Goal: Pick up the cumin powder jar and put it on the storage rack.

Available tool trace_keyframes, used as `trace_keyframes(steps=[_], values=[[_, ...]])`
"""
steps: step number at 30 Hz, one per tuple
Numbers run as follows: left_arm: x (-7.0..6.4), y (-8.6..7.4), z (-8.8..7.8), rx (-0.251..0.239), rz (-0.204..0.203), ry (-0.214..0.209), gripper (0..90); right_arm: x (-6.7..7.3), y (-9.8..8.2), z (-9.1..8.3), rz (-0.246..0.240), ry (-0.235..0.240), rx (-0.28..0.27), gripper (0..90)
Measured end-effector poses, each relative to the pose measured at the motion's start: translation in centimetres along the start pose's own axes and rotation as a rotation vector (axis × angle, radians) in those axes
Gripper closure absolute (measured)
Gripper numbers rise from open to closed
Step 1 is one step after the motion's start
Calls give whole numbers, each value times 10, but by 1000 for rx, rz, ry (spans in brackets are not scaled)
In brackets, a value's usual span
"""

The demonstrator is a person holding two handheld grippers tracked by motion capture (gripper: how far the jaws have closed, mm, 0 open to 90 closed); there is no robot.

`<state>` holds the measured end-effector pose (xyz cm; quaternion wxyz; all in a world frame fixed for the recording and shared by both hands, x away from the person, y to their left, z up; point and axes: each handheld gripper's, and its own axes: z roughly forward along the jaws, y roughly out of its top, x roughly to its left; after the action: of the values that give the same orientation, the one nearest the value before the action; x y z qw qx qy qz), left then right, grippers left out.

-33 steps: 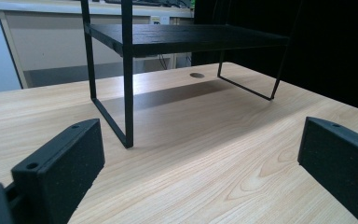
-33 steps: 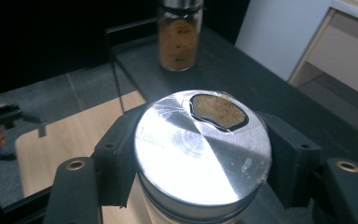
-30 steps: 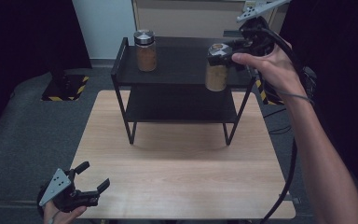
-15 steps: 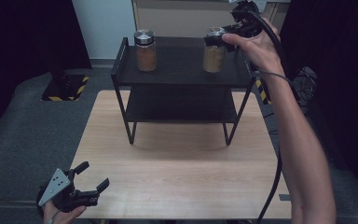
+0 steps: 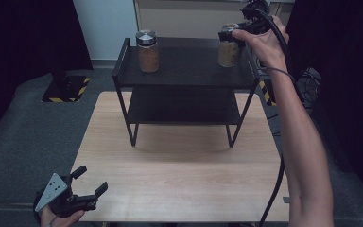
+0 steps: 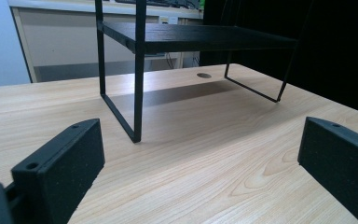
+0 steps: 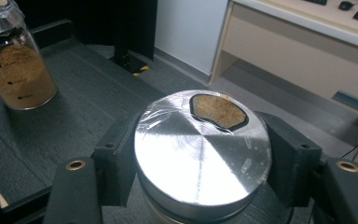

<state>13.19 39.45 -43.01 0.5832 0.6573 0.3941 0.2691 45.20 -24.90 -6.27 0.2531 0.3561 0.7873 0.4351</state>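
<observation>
High view, left to right. At the near left corner of the pale wooden table [image 5: 179, 184], the left gripper [image 5: 90, 182], black with a grey three-cornered plate on top, is held low in the person's left hand [image 5: 59, 218]; its jaws stand apart with nothing between them. In the left gripper view the same two black jaws frame bare wood, with the legs of the black two-tier metal shelf rack [image 6: 140, 70] ahead.

The rack [image 5: 184, 71] stands at the far middle of the table and carries two jars, both on its top tier. The first clear glass jar of brown powder with a silver lid [image 5: 147, 51] stands upright near the left end, untouched. The second jar of brown powder [image 5: 228, 46], of the same kind, is near the right end, clamped at its lid by the right gripper [image 5: 234, 32], held in the right hand [image 5: 263, 45] on an outstretched arm. Whether its base rests on the shelf or hangs just above it cannot be told for certain.

In the right gripper view both jaws press on opposite sides of the round silver lid [image 7: 200, 154]; the first jar [image 7: 16, 65] stands well apart, at upper left.
</observation>
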Motion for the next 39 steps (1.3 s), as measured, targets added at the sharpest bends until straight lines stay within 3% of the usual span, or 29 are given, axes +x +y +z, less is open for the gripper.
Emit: trace_keyframes(steps=[13,18,20,22,25,32,39], values=[[0,0,1,1,-2,-2,0,-10,-15,6,42,13,12,354],[0,0,1,0,1,-4,0,-16,-26,5,63,29,-23,345],[0,0,1,1,2,-3,0,-15,-34,4,62,25,-59,262],[0,1,1,4,4,-4,0,-17,-43,0,91,38,-104,180],[0,1,1,2,5,-7,0,-17,-54,-10,99,40,-155,134],[-1,1,1,2,8,-9,0,-20,-72,-44,110,62,-203,94],[-1,2,3,4,10,-13,0,-22,-98,-73,86,84,-227,79]])
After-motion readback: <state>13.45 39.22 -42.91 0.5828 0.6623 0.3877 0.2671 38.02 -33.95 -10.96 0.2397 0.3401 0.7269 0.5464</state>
